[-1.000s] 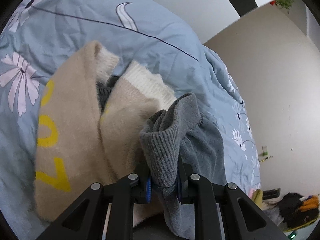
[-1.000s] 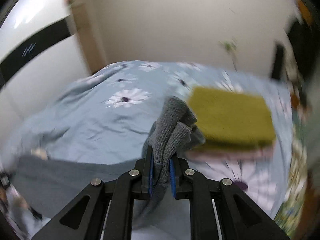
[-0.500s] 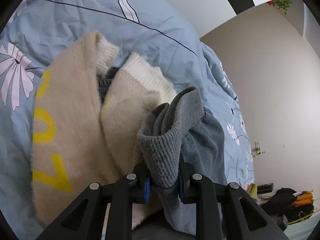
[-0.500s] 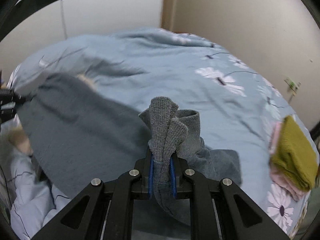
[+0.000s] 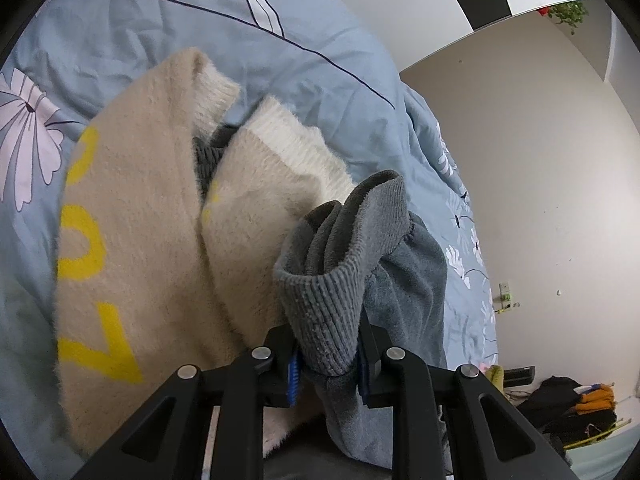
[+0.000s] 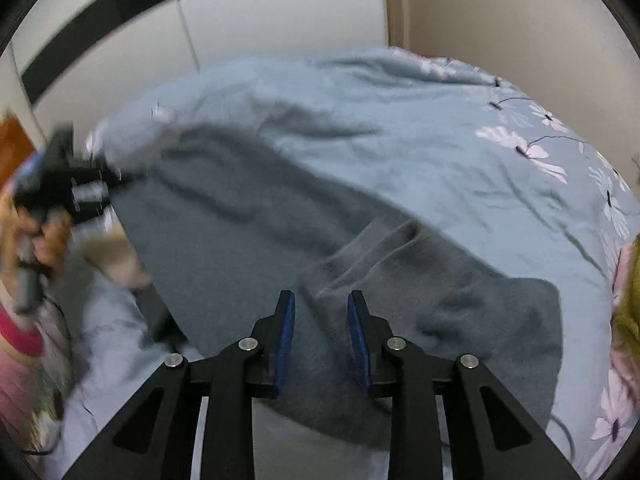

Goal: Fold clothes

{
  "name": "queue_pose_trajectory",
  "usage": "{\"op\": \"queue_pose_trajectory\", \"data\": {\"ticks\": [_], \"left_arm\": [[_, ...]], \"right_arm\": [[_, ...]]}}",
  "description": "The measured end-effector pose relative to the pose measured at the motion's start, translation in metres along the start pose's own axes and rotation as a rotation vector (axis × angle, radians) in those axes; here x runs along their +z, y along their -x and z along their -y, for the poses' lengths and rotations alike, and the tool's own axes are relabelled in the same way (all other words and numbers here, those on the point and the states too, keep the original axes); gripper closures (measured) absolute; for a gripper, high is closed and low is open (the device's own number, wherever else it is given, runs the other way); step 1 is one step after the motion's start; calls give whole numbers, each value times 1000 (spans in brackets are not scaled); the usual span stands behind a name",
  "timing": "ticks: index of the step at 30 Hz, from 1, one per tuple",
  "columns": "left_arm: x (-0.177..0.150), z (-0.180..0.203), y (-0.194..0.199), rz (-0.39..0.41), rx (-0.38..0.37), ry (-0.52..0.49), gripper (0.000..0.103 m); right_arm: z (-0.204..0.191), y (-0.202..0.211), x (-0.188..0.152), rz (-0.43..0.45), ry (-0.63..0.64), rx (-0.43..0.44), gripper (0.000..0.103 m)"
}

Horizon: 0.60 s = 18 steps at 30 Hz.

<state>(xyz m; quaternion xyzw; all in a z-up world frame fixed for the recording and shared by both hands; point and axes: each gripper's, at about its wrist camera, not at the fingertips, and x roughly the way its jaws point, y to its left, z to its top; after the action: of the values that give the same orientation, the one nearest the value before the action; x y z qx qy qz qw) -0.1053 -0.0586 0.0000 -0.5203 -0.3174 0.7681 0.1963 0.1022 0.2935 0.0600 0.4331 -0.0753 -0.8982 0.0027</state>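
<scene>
A grey sweatshirt [image 6: 280,216] lies spread across the blue floral duvet [image 6: 440,128]. My right gripper [image 6: 321,300] is open just above it, its ribbed cuff [image 6: 372,252] lying ahead of the fingers. My left gripper [image 5: 326,344] is shut on the other ribbed grey cuff [image 5: 340,264] and holds it up. That gripper also shows, blurred, at the left of the right wrist view [image 6: 68,188]. A cream fuzzy sweater [image 5: 140,240] with yellow lettering lies under and beside the left cuff.
A folded olive and pink pile [image 6: 626,300] sits at the duvet's right edge. Walls stand behind the bed. Dark clothes and orange items [image 5: 572,404] lie on the floor at the lower right of the left wrist view.
My right gripper opened and let go of the grey cuff, which now lies on the sweatshirt. The right view swung left across the bed. The left gripper kept its hold.
</scene>
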Motion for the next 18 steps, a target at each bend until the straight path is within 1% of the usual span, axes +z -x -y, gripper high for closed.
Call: {"op": "queue_pose_trajectory", "data": {"ticks": [2, 3, 4, 5, 6, 7, 9, 11, 13, 14, 15, 16, 18], "left_arm": [[0, 1, 0, 1, 0, 0, 79], [0, 1, 0, 1, 1, 0, 79], [0, 1, 0, 1, 2, 0, 79], [0, 1, 0, 2, 2, 1, 79], [0, 1, -1, 2, 4, 2, 79], [-1, 1, -1, 2, 4, 4, 79], [0, 0, -1, 0, 3, 5, 79], [0, 0, 0, -3, 0, 7, 79], [0, -1, 0, -5, -7, 11, 79], [0, -2, 0, -6, -10, 13, 79], [0, -3, 0, -6, -11, 15, 79], [0, -3, -1, -7, -13, 17, 79], [0, -3, -1, -8, -13, 16, 79]], "right_arm": [[20, 4, 1, 6, -78, -24, 75], [30, 3, 0, -6, -118, -25, 75], [35, 0, -2, -27, -145, -11, 73], [35, -3, -5, -47, -153, 11, 70], [31, -6, -9, -59, -150, 33, 58], [24, -9, -12, -65, -134, 46, 50], [7, -15, -14, -68, -82, 49, 50], [-5, -22, -10, -58, -36, 4, 50], [-6, -28, -7, -58, -36, -9, 50], [-4, -31, -5, -63, -55, -13, 52], [-2, -34, -4, -70, -71, -20, 66], [1, -37, -4, -80, -79, -25, 81], [6, -42, -3, -95, -100, -26, 90]]}}
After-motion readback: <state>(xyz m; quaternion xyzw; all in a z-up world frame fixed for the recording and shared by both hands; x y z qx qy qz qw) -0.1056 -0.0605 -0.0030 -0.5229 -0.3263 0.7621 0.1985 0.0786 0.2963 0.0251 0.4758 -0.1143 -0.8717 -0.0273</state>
